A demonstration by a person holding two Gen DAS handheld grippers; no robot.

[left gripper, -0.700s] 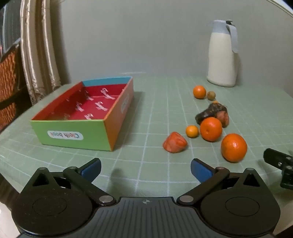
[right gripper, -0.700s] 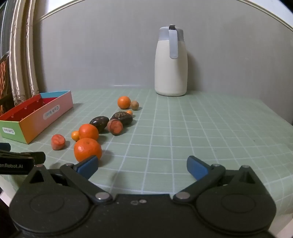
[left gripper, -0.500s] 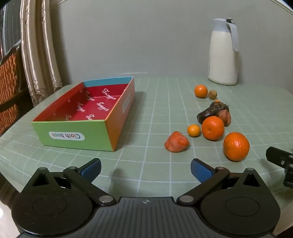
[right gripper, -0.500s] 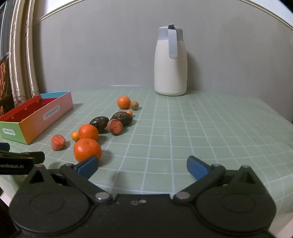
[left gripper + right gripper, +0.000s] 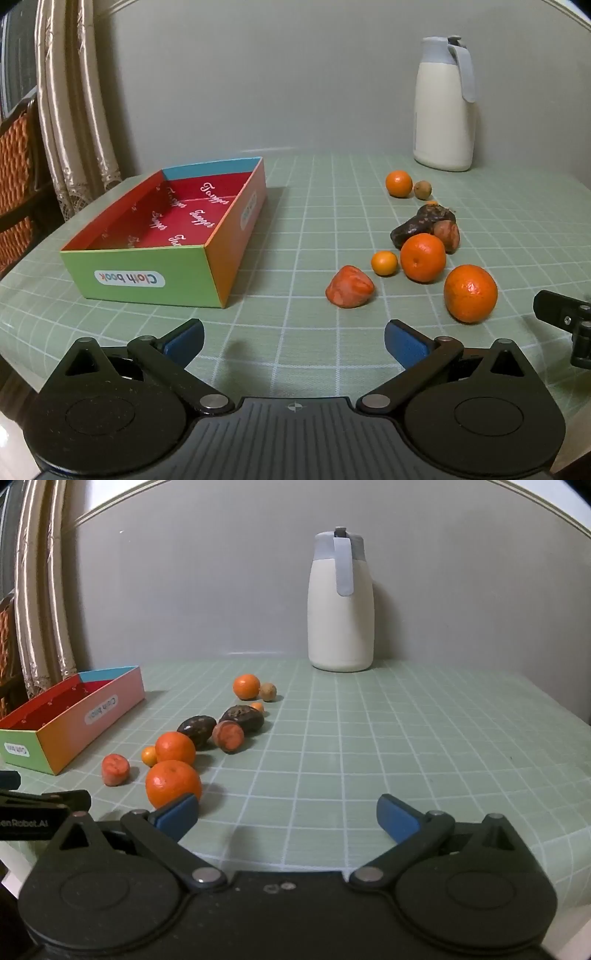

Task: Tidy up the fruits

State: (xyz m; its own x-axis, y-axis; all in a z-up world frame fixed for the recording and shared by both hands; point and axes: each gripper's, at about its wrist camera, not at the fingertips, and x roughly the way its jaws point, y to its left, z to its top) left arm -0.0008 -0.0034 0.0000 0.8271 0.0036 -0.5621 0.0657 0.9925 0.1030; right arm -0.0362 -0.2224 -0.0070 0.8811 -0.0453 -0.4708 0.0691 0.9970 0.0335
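A colourful empty box (image 5: pixel 173 236) with a red inside stands at the left of the green checked table; it also shows in the right wrist view (image 5: pixel 74 716). Several fruits lie in a loose row to its right: a red-orange lump (image 5: pixel 349 286), a tiny orange (image 5: pixel 384 263), two larger oranges (image 5: pixel 423 257) (image 5: pixel 470 293), dark brown fruits (image 5: pixel 421 221), a far orange (image 5: pixel 399 183) and a small brown fruit (image 5: pixel 422 189). My left gripper (image 5: pixel 294 339) is open and empty near the front edge. My right gripper (image 5: pixel 287 818) is open and empty, its left finger just in front of the nearest orange (image 5: pixel 173 782).
A cream jug with a grey lid (image 5: pixel 340 605) stands at the back by the wall. Curtains (image 5: pixel 70 103) and a wicker chair (image 5: pixel 14 177) are at the left beyond the table edge. The table's right edge (image 5: pixel 576 834) drops off near my right gripper.
My left gripper has risen and tilted slightly, so the box and fruits sit a little lower in its view. The right gripper has hardly moved. Both stay open.
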